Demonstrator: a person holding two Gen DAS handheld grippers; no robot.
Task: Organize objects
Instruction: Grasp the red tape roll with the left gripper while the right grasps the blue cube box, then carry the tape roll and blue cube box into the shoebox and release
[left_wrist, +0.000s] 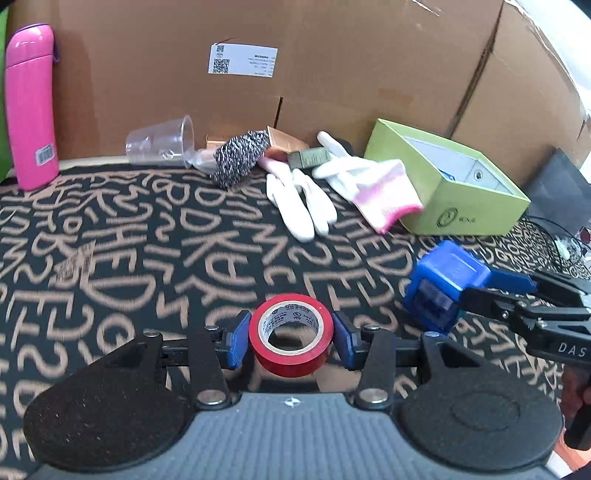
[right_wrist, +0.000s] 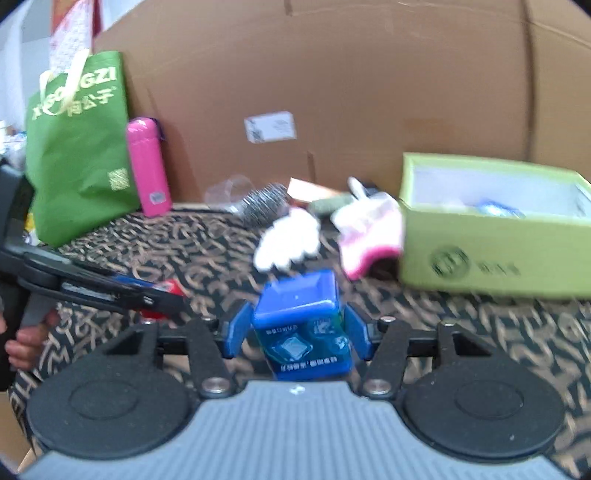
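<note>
My left gripper (left_wrist: 291, 338) is shut on a red roll of tape (left_wrist: 290, 334) just above the patterned cloth (left_wrist: 147, 258). My right gripper (right_wrist: 295, 334) is shut on a small blue box (right_wrist: 303, 328); in the left wrist view that box (left_wrist: 441, 288) is at the right, held by the right gripper (left_wrist: 469, 295). An open green box (left_wrist: 454, 188) stands at the back right, also in the right wrist view (right_wrist: 491, 258). White and pink gloves (left_wrist: 332, 184) lie left of it. The left gripper (right_wrist: 147, 295) with the red tape (right_wrist: 166, 291) shows at the left of the right wrist view.
A pink bottle (left_wrist: 31, 110) stands at the back left. A tipped clear plastic cup (left_wrist: 162, 142), a steel scourer (left_wrist: 240, 157) and small packs lie by the big cardboard box (left_wrist: 332, 55). A green bag (right_wrist: 77, 147) stands beside the bottle. Cables (left_wrist: 557, 240) lie at the far right.
</note>
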